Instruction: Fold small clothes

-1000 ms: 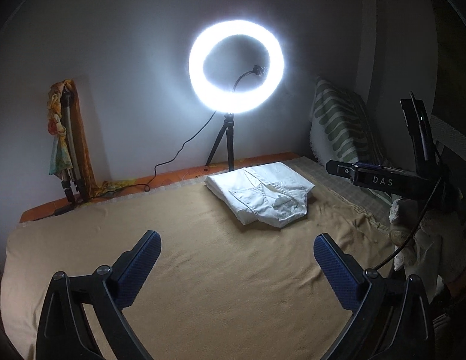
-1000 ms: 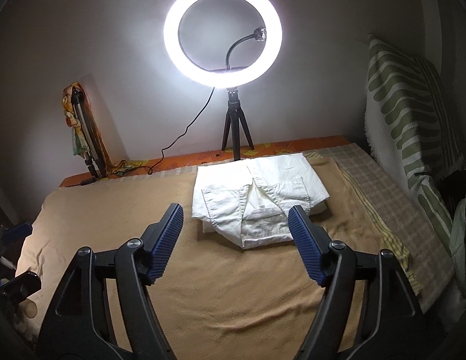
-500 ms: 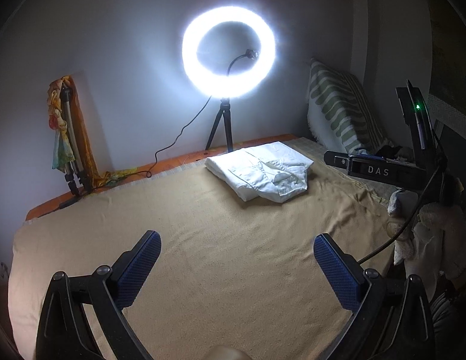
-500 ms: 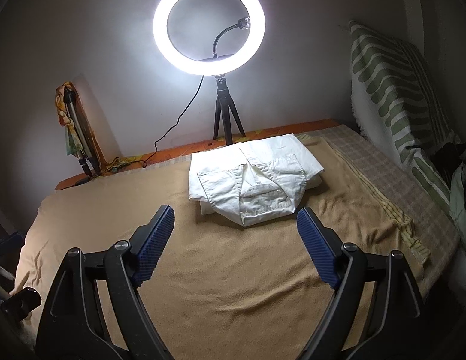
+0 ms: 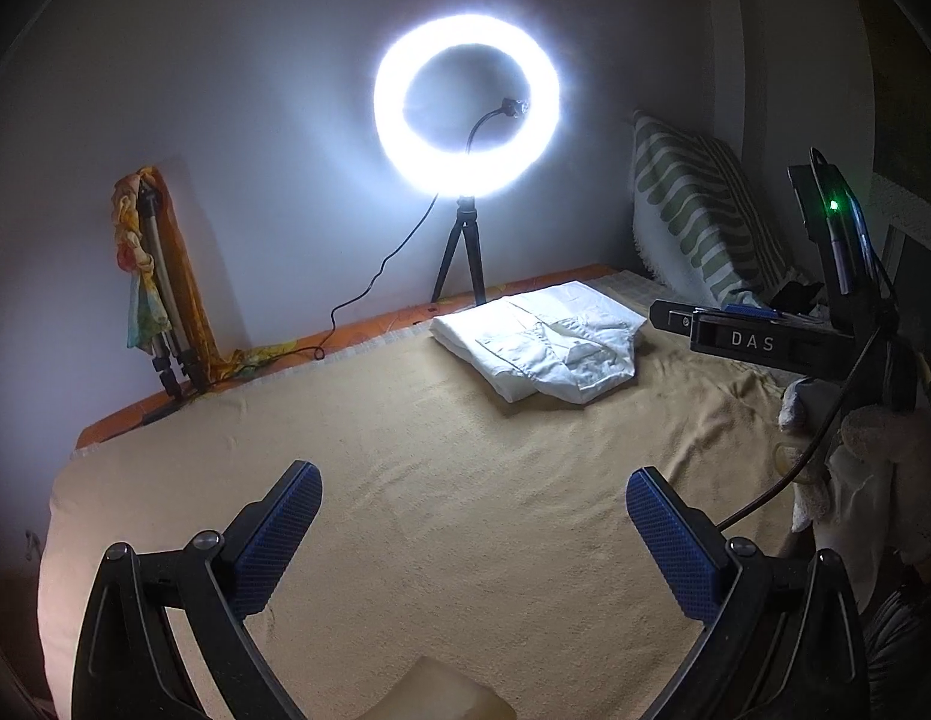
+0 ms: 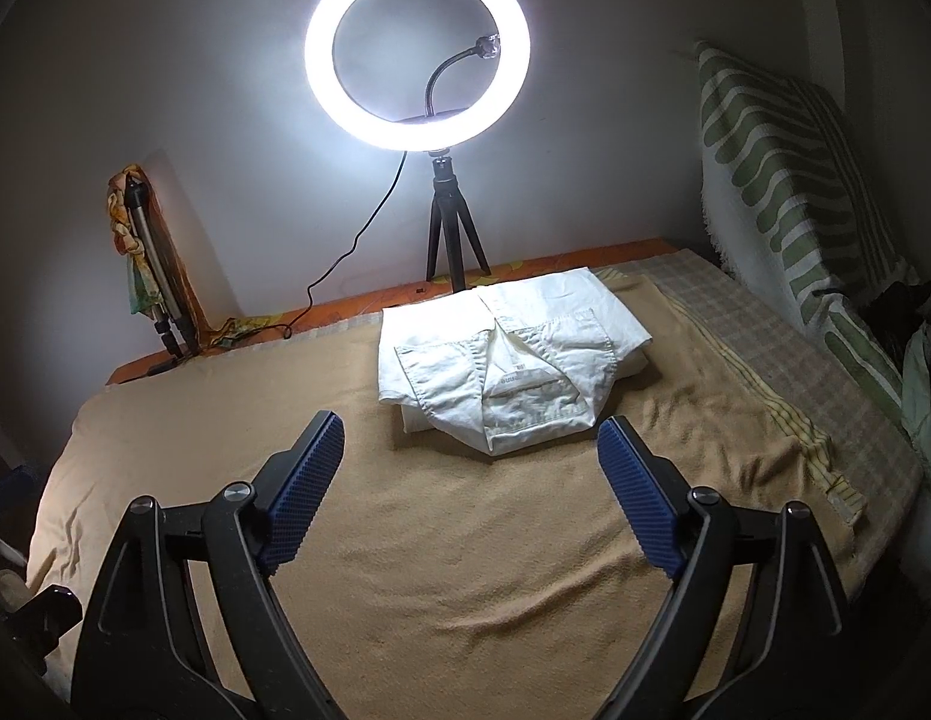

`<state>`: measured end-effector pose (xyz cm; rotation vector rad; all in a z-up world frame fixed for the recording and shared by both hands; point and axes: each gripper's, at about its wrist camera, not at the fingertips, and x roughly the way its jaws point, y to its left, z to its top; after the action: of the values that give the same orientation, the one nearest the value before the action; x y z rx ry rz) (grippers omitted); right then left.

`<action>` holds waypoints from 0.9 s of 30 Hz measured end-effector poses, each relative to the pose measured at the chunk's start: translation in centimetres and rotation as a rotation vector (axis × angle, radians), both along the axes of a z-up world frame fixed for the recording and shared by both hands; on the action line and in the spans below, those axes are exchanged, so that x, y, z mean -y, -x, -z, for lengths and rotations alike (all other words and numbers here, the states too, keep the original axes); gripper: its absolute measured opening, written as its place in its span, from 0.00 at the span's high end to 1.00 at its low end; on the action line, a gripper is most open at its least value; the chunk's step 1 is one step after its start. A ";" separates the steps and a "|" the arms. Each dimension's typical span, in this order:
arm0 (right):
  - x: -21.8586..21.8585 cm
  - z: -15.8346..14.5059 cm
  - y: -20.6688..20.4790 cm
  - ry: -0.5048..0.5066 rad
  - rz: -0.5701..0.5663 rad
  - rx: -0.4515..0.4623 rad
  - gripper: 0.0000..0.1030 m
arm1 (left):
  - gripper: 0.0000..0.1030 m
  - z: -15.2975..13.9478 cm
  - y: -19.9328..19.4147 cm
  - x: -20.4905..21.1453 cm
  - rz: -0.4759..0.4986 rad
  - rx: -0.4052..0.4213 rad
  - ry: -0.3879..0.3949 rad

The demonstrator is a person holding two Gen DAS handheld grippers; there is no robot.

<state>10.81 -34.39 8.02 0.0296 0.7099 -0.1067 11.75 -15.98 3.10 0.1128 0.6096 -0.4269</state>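
A white garment (image 6: pixel 507 360), folded into a compact bundle with its collar and a label on top, lies at the far middle of the tan blanket (image 6: pixel 465 540). My right gripper (image 6: pixel 471 423) hovers just in front of it, open, and nothing is between its blue pads (image 6: pixel 309 480). In the left wrist view the same garment (image 5: pixel 543 342) lies far ahead to the right. My left gripper (image 5: pixel 471 474) is open and empty over bare blanket (image 5: pixel 435 480). The right tool's black housing marked DAS (image 5: pixel 753 341) reaches in from the right beside the garment.
A lit ring light (image 6: pixel 321 48) on a small tripod (image 6: pixel 447 228) stands behind the garment, and its cable trails left. A green striped pillow (image 6: pixel 783 180) leans at the right wall. A folded tripod with a coloured cloth (image 6: pixel 147 252) leans at the left wall. A checked sheet (image 6: pixel 735 324) edges the blanket.
The right gripper's jaws have spread a little wider and it has drawn slightly back from the garment. The left wrist view has tilted slightly. The garment has not moved.
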 end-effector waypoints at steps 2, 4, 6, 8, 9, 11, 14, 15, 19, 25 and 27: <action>0.1 0.1 0.0 -0.004 0.003 0.001 0.14 | 0.00 -0.1 0.0 -0.1 -0.006 0.001 -0.001; 0.0 0.1 -0.1 -0.003 0.005 0.000 0.13 | 0.00 -0.1 0.1 -0.1 -0.011 0.002 0.002; 0.0 0.2 -0.1 -0.002 0.005 -0.004 0.13 | 0.00 -0.1 0.1 -0.1 -0.011 -0.002 0.003; 0.0 0.3 -0.1 -0.005 0.007 -0.006 0.13 | 0.00 -0.1 0.1 -0.1 -0.012 -0.005 0.004; 0.0 0.3 0.0 -0.007 0.007 -0.007 0.13 | 0.00 -0.1 0.1 -0.1 -0.012 -0.005 0.004; 0.1 0.3 0.0 -0.007 0.009 -0.007 0.13 | 0.00 -0.1 0.1 -0.1 -0.012 -0.004 0.004; 0.1 0.4 -0.1 -0.009 0.007 -0.008 0.13 | 0.00 -0.1 0.1 -0.1 -0.012 -0.005 0.004; 0.0 0.4 0.0 -0.008 0.009 -0.008 0.13 | 0.00 -0.1 0.1 -0.1 -0.012 -0.005 0.004; 0.0 0.7 0.1 -0.010 0.008 -0.015 0.13 | 0.00 -0.1 0.1 -0.1 -0.012 -0.004 0.000; -0.2 1.0 0.0 -0.007 0.004 -0.023 0.13 | 0.00 0.1 0.0 -0.1 -0.012 -0.006 -0.007; -0.3 1.1 0.0 -0.006 0.002 -0.026 0.13 | 0.00 0.2 0.0 -0.1 -0.013 -0.007 -0.011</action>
<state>10.85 -34.14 6.92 0.0346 0.7359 -0.1066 11.79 -15.85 2.91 0.1174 0.6191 -0.4114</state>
